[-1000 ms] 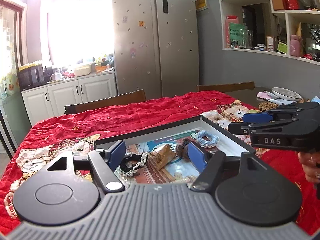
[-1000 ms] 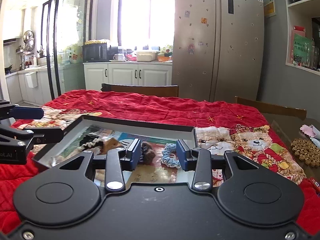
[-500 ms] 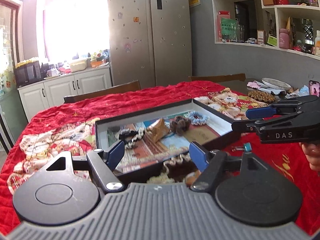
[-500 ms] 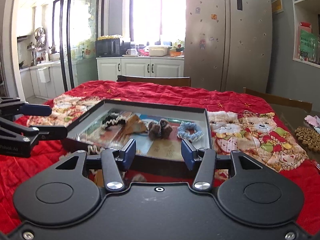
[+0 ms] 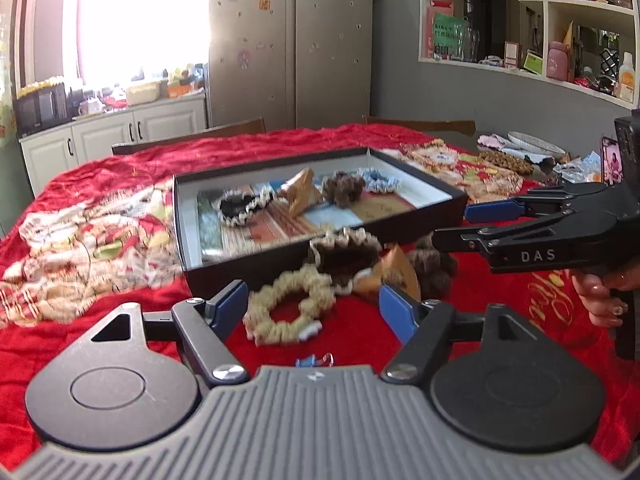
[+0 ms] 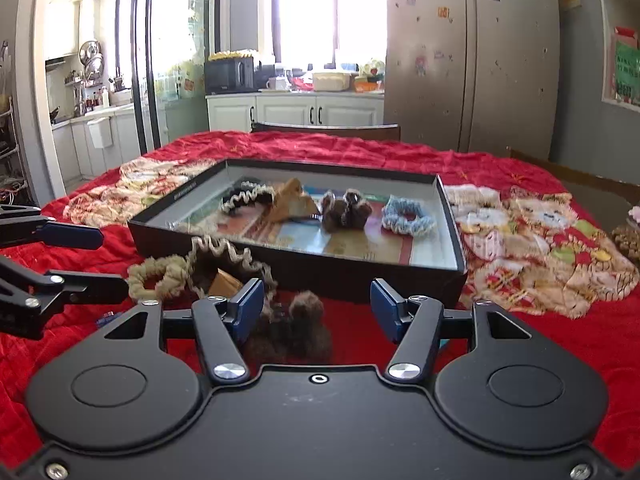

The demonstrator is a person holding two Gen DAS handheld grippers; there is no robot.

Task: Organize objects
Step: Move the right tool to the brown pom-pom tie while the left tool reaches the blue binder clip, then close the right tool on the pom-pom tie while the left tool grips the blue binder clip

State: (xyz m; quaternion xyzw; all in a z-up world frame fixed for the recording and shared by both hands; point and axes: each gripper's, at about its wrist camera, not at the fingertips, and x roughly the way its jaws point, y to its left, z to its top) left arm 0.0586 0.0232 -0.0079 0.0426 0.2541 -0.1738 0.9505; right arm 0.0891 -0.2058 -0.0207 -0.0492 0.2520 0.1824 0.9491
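Note:
A shallow black tray (image 5: 280, 268) (image 6: 320, 270) sits on the red tablecloth with a black-and-white scrunchie (image 6: 244, 196), a tan clip (image 6: 290, 200), a brown fuzzy tie (image 6: 346, 212) and a blue scrunchie (image 6: 408, 216) inside. In front of it lie a beige scrunchie (image 5: 288, 308), a ruffled brown scrunchie (image 5: 344, 252), a tan piece (image 5: 394, 270) and a brown fuzzy tie (image 6: 298, 332). My left gripper (image 5: 312, 312) is open just short of the beige scrunchie. My right gripper (image 6: 316, 306) is opening, with the fuzzy tie low between its fingers and no pad touching it.
A small blue clip (image 5: 312, 360) lies on the cloth near the left gripper. A hand (image 5: 600, 292) holds the right gripper (image 5: 468, 224) at the right. A plate (image 5: 532, 142), a phone (image 5: 612, 160) and a beaded mat (image 5: 506, 162) are at the table's far right. Chairs (image 6: 328, 130) stand behind.
Both grippers have pulled back from over the tray and sunk toward the cloth. The hair ties in front of the tray have come into view. The right jaws have widened.

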